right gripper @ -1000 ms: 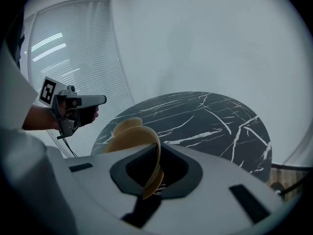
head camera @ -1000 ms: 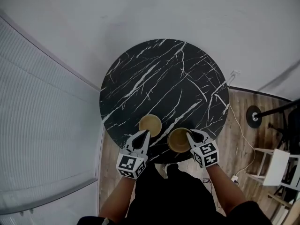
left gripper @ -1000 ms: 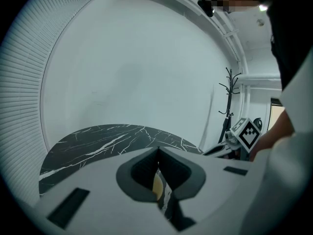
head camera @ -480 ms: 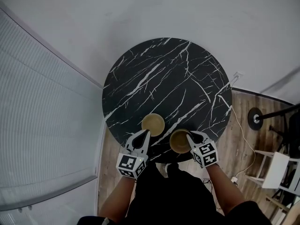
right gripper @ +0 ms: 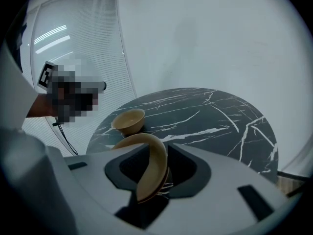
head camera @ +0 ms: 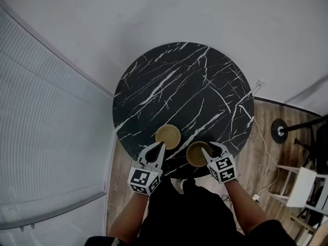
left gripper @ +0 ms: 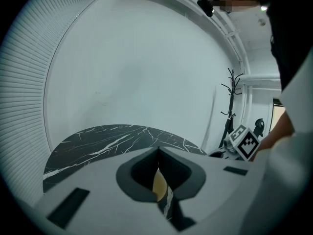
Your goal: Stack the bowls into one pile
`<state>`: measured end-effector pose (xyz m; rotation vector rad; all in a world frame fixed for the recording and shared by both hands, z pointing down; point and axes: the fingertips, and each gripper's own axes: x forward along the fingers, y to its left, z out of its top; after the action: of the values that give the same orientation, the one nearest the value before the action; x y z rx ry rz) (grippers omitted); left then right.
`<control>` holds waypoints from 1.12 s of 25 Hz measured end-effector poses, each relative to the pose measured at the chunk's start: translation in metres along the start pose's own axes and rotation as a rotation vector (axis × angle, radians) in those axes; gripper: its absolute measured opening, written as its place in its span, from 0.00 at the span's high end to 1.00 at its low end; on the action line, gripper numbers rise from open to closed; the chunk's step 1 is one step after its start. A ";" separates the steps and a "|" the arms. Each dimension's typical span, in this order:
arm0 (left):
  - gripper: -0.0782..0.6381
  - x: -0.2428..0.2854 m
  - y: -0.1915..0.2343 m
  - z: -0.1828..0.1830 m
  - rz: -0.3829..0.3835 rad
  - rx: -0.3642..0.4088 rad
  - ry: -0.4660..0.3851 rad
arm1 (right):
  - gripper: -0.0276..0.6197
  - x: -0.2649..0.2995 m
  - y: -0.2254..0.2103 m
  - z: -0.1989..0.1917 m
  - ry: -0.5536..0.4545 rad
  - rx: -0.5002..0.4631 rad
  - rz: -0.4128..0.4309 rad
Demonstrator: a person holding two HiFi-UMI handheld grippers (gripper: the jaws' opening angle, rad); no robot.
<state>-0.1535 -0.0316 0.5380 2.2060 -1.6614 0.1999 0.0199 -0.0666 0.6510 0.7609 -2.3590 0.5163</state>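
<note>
Spreading in the last half second, the jaws of the right gripper have just been opening, while both bowls sit on the table where they sat a second ago. The right bowl rests at the table's near edge, towards its right side. In the right gripper view its thin wall stands up between the jaws with space beside it, so that tool is released, not pinching. The left bowl stands upright on the table a little further in from that edge, apart from the right bowl. The left gripper hangs over the table's near edge just short of the left bowl. Its jaws are clenched together on nothing, with a sliver of that bowl showing beyond them.
</note>
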 end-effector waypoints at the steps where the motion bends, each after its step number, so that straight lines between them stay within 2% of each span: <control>1: 0.87 0.000 0.000 0.000 0.001 0.001 -0.001 | 0.76 -0.001 0.000 0.002 -0.006 -0.003 -0.004; 10: 0.87 0.000 -0.003 0.001 -0.007 0.008 0.002 | 0.77 -0.018 -0.005 0.038 -0.102 -0.022 -0.036; 18: 0.87 0.000 -0.001 0.007 -0.010 0.017 -0.006 | 0.86 -0.032 0.002 0.069 -0.175 -0.060 -0.035; 22: 0.87 -0.001 0.001 0.006 -0.005 0.021 -0.001 | 0.94 -0.045 0.001 0.090 -0.267 -0.084 -0.076; 28: 0.87 -0.005 0.002 0.009 0.013 0.031 0.008 | 0.94 -0.064 0.005 0.112 -0.358 -0.107 -0.098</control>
<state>-0.1582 -0.0310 0.5284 2.2146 -1.6792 0.2396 0.0117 -0.0959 0.5254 0.9805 -2.6328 0.2229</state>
